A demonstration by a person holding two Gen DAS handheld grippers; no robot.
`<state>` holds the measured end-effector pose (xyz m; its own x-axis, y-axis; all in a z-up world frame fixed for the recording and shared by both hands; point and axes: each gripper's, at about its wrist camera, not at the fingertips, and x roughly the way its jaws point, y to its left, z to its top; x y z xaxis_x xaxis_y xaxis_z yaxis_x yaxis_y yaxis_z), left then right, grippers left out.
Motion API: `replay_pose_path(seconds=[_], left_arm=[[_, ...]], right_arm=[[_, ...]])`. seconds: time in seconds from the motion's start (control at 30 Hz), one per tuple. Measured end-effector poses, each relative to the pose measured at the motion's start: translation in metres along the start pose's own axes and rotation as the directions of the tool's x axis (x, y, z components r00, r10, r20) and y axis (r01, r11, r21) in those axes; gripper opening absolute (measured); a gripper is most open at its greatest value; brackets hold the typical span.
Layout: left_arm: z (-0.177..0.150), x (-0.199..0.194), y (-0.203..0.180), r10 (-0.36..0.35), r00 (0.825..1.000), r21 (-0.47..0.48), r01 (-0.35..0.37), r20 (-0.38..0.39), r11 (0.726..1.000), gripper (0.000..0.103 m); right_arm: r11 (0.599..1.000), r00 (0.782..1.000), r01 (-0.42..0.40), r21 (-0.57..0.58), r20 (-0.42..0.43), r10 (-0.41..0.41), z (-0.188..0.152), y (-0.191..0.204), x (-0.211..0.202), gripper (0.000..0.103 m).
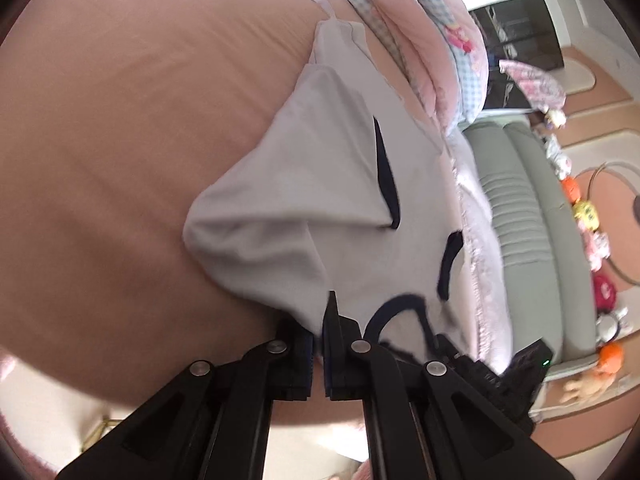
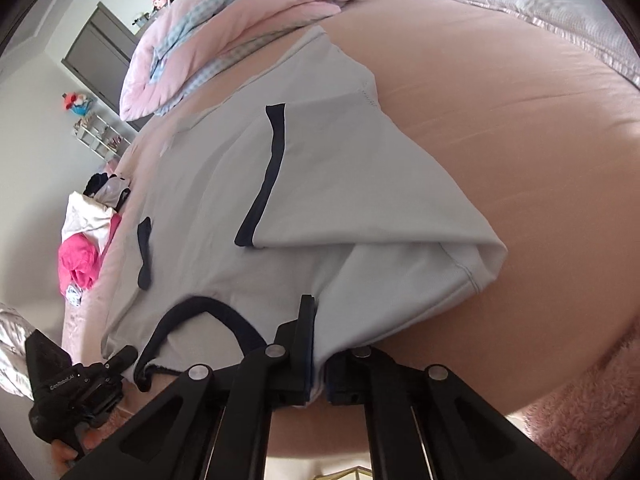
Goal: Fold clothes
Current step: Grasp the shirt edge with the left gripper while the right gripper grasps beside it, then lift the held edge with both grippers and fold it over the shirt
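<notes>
Pale grey shirt (image 1: pixel 320 200) with navy trim lies partly folded, sleeves tucked inward, on the bed.

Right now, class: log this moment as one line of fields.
left gripper: shut on white shirt | right gripper: shut on shirt's shoulder edge | shirt: sleeves folded in, on tan bedsheet

Black left gripper (image 1: pixel 320 332), bottom centre, pinched on light grey navy-trimmed cotton shirt (image 1: pixel 304 200) mid-frame, w/ tan bedsheet (image 1: pixel 120 140) filling the left.
</notes>
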<state>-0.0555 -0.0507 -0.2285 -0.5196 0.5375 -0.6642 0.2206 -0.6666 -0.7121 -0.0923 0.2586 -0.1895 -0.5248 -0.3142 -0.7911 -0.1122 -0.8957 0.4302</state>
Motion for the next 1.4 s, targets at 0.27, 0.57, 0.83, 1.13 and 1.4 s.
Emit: replay_pose_path(seconds=[0.27, 0.57, 0.83, 1.13, 1.4], left_arm=[[0.001, 0.0, 0.006, -0.07, 0.997, -0.086, 0.068, -0.02, 0.994, 0.002], [0.008, -0.006, 0.02, -0.185, 0.979, -0.189, 0.199, 0.086, 0.962, 0.044], [0.006, 0.004, -0.001, -0.101, 0.989, -0.067, 0.109, 0.11, 0.992, 0.048], [0.01, 0.006, 0.005, -0.215, 0.973, -0.044, 0.219, 0.083, 0.975, 0.048], [0.006, 0.016, -0.004, -0.104, 0.992, 0.031, 0.102, 0.066, 0.994, 0.002]], right_arm=[[0.995, 0.998, 0.064, -0.072, -0.026, -0.066, -0.016, 0.008, -0.019, 0.001], [0.979, 0.995, -0.085, 0.185, -0.028, 0.092, -0.008, -0.036, -0.012, 0.002], [0.946, 0.988, -0.147, 0.289, -0.007, 0.156, -0.009, -0.05, -0.011, 0.005], [0.889, 0.973, -0.227, 0.397, 0.05, 0.227, -0.001, -0.065, -0.009, 0.035], [0.987, 0.991, -0.126, 0.101, -0.031, 0.13, 0.005, -0.021, 0.0, 0.007]])
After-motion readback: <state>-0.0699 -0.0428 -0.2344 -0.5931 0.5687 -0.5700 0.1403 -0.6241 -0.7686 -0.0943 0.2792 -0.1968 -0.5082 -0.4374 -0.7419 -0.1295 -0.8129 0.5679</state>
